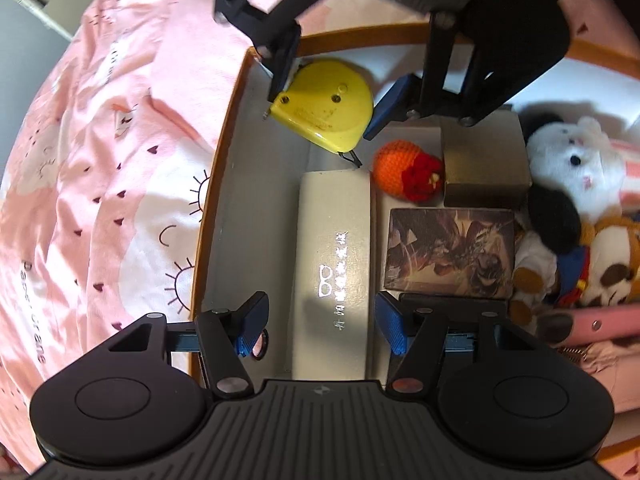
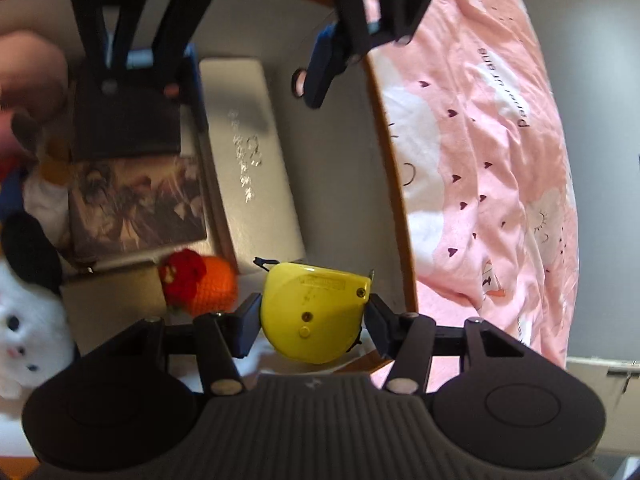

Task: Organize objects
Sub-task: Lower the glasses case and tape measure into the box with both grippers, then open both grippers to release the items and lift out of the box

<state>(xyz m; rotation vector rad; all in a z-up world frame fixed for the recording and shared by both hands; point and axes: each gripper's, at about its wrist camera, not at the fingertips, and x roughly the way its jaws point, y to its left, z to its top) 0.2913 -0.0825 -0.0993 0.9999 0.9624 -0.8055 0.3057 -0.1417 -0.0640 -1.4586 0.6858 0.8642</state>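
A yellow tape measure hangs low over the near corner of an orange-rimmed box, with my right gripper shut on its two flat sides. In the left wrist view the same tape measure shows at the box's far end. My left gripper stands open above a long white glasses case that lies in the box. One pad is close to the case's right edge. A gap shows between the other pad and the case.
Inside the box lie an orange crocheted toy with a red flower, a khaki box, an illustrated box and plush toys. A small ring lies by the left wall. A pink bedsheet surrounds the box.
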